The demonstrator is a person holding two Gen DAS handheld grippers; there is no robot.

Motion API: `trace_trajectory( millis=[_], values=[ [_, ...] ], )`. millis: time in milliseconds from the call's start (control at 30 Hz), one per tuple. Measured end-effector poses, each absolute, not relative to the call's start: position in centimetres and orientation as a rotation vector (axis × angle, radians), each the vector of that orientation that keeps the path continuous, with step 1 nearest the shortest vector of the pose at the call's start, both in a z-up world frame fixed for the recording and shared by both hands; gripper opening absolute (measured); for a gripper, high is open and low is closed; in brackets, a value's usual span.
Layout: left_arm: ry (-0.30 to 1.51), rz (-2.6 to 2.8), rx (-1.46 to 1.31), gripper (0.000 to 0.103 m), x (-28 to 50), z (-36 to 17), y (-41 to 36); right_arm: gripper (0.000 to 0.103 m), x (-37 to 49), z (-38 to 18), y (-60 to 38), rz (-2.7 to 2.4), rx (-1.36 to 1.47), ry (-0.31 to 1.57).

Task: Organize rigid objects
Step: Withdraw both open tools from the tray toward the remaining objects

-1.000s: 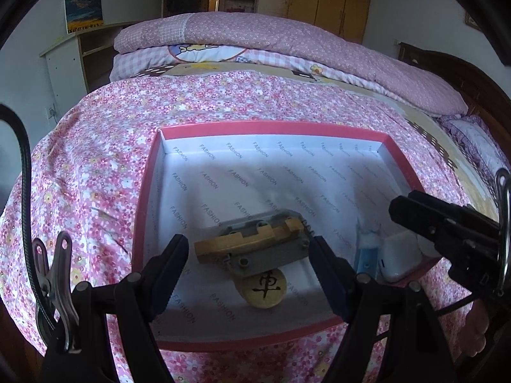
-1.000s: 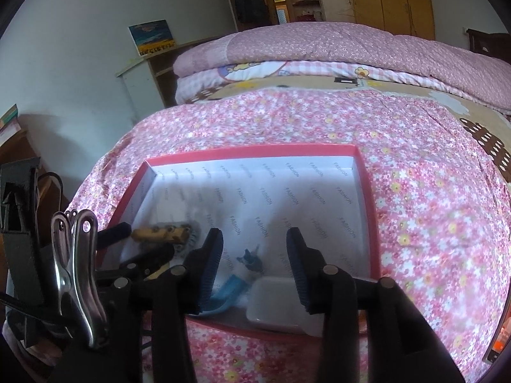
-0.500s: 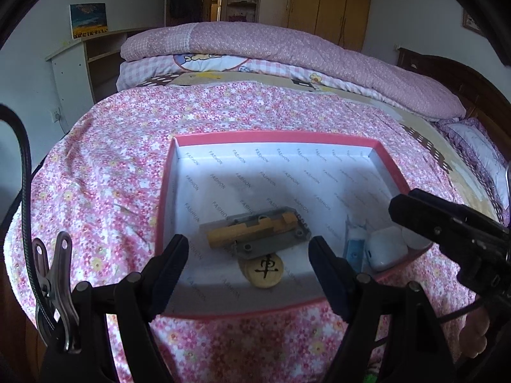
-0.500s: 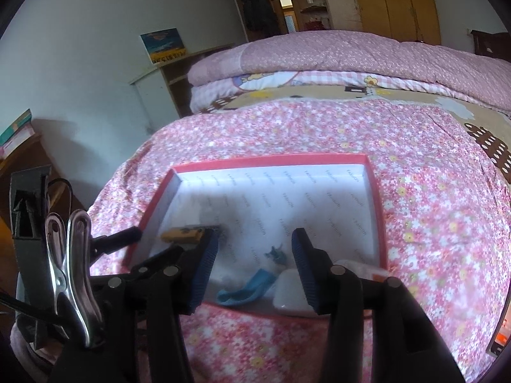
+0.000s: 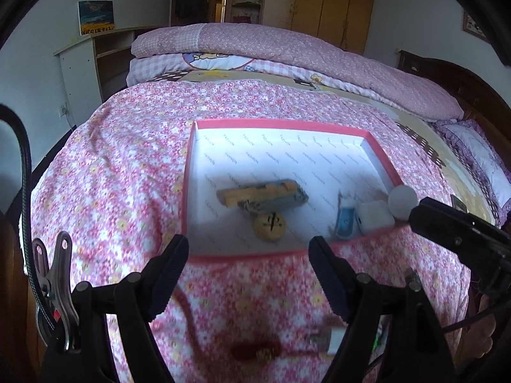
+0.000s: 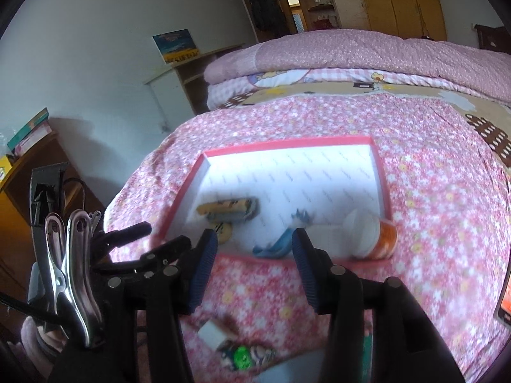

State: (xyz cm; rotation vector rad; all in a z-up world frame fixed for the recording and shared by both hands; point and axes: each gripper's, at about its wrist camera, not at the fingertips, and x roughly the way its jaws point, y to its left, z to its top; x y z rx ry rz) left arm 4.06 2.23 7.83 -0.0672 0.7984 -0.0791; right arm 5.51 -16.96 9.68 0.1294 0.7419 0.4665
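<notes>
A shallow pink-rimmed box (image 5: 188, 172) (image 6: 380, 172) lies on the flowered bed. In it lie a grey-and-yellow metal part (image 5: 262, 193) (image 6: 228, 209), a round wooden chess piece (image 5: 269, 222) (image 6: 223, 231), a blue-and-white object (image 5: 345, 220) (image 6: 278, 245), a white block (image 5: 373, 215) and a white-capped orange bottle (image 6: 370, 233), seen as a white cap (image 5: 402, 201) in the left wrist view. My left gripper (image 5: 248, 276) and right gripper (image 6: 252, 269) are open and empty, held back from the box's near rim.
On the bedspread near me lie a dark red object (image 5: 255, 349), a white plug-like piece (image 5: 325, 340) (image 6: 212, 335) and a green-dotted item (image 6: 242, 356). Folded quilts (image 5: 287, 48) lie at the far end. A desk (image 6: 28, 172) stands left.
Both grippers have pulled back and up from the box, so it now looks smaller and farther. More of the near bedspread and its loose items have come into view.
</notes>
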Motion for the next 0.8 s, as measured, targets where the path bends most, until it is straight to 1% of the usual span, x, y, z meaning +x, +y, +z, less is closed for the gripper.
trace_trajectory(
  millis=[467, 700, 800],
  values=[
    [0.829, -0.102, -0.072, 0.081, -0.1, 6.5, 2.0, 0.056, -0.5, 7.4, -19.5, 0.412, 0.063, 0.776],
    [0.837, -0.122, -0.062, 0.081, -1.9, 5.8, 1.8, 0.058, -3.3, 5.0, -20.7, 0.387, 0.042, 0.848],
    [0.845, -0.123, -0.062, 0.081, -2.3, 5.5, 1.9, 0.065, -4.4, 3.7, -20.6, 0.377, 0.013, 0.87]
  ],
)
